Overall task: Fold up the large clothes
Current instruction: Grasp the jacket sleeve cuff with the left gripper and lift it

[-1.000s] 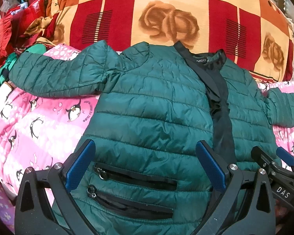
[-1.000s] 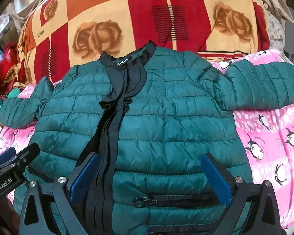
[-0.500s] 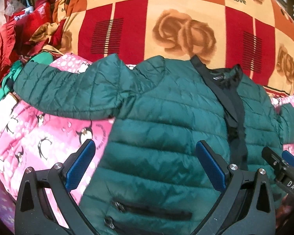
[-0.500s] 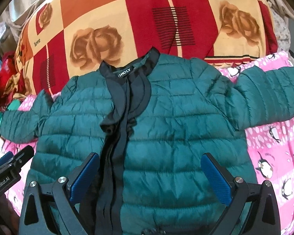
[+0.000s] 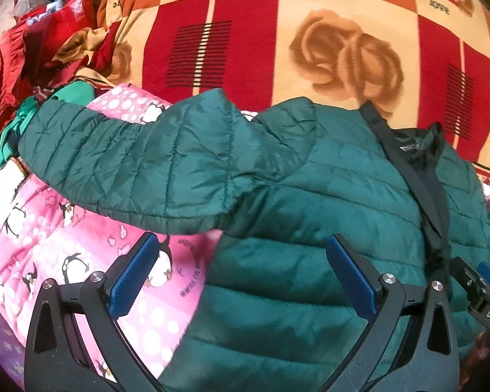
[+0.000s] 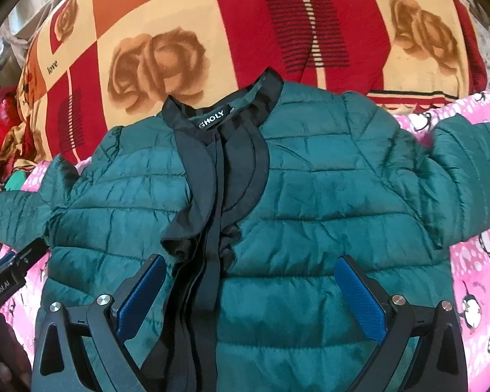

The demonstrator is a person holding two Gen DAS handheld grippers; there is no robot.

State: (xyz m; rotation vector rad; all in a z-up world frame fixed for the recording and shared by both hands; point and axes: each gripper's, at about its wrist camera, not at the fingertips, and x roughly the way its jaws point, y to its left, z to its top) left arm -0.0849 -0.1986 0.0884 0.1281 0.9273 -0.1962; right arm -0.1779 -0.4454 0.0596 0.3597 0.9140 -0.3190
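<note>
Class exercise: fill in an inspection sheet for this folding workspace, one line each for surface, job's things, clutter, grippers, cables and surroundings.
Surface: pink penguin-print bedding, partly bare beside the jacket.
Job's things: green quilted jacket lies front up, sleeves spread to both sides, black placket closed, collar toward the checked blanket.
Clutter: heap of red fabric and a bright green cloth past the sleeve end.
Grippers: left gripper and right gripper both open above the jacket, holding nothing.
Cables: nothing seen.
Surroundings: red and orange rose-print blanket marked "love" behind.
</note>
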